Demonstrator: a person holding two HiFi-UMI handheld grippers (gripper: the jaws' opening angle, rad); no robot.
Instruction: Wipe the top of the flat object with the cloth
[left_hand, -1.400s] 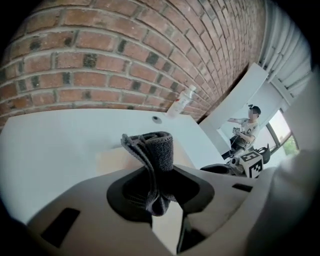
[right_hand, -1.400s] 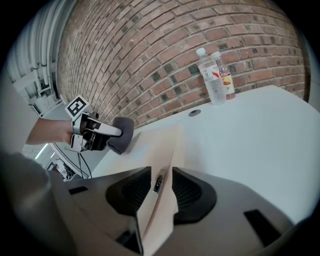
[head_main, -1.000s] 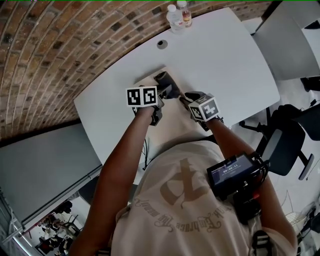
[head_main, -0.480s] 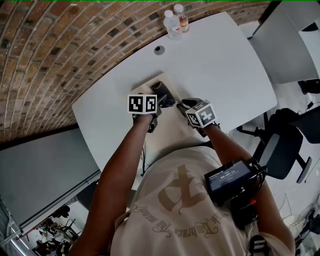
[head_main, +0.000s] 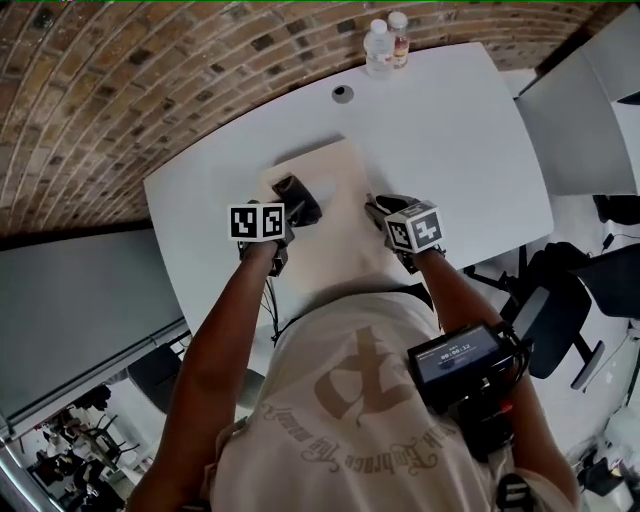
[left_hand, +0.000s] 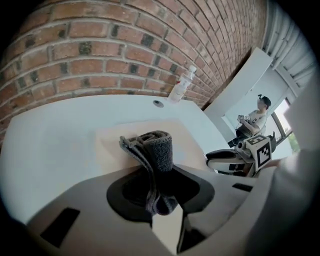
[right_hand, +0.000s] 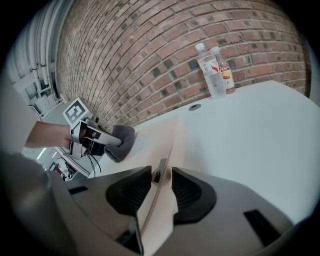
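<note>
Flat object: thin, pale beige rectangular board, lying flat on the white rounded tabletop directly in front of the person.
Cloth: dark grey, thick-pile fabric folded into a wad. It is resting on the far left part of the flat object's top, and the fold is giving it a thick pad to rub with.
Left gripper: jaws are clamping the cloth's gathered tail, with the wad sticking out ahead of the tips. It is angling steeply down, probably so that fabric rather than plastic is meeting the board.
Right gripper: jaws are pinching the flat object's right edge, with the thin board running between the pads. It is apparently pinning the board so that it is not sliding under the rubbing.
Spacing: the two grippers are working well apart, on opposite sides of the board, leaving the middle free for strokes.
Background items: two clear plastic bottles are standing upright at the table's far edge, near the red-brown brick wall. A round grey cable port is sitting between them and the board, well clear of it.
Progress: judged to be mid-wipe, with the near and middle areas probably needing passes.
Risk: the wad could be slipping from the jaws under hard pressing.
</note>
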